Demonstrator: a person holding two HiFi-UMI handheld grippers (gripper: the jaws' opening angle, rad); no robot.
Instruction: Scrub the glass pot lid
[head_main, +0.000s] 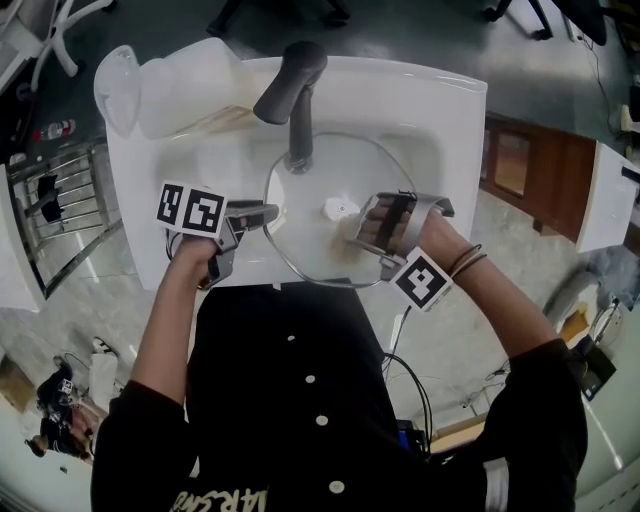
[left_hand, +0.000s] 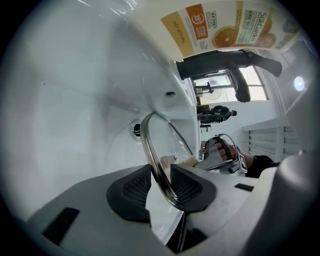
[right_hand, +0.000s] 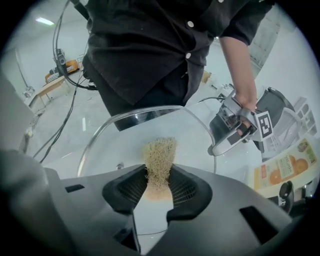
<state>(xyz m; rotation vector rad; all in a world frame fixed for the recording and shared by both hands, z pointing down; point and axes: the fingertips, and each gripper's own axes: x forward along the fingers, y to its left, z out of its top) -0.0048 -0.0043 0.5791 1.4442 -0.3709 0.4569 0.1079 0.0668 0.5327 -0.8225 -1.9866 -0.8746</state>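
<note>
Here, left gripper (left_hand: 161, 181) clamps the glass lid (head_main: 305, 228) rim; right gripper (right_hand: 159, 186) pinches a scrubber (right_hand: 160, 156).

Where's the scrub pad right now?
The pad is clamped in the right gripper, centre of its view, against the lid above the sink.

Head view looks steeply down over the sink (head_main: 455, 120); each close gripper view faces the other across the lid (head_main: 360, 180).

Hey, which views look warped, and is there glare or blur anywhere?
Both gripper views: fisheye-warped, dark corners. Left gripper view: the bright window behind the faucet washes out. Head view: sharp, but the glass lid barely shows against the white sink.
</note>
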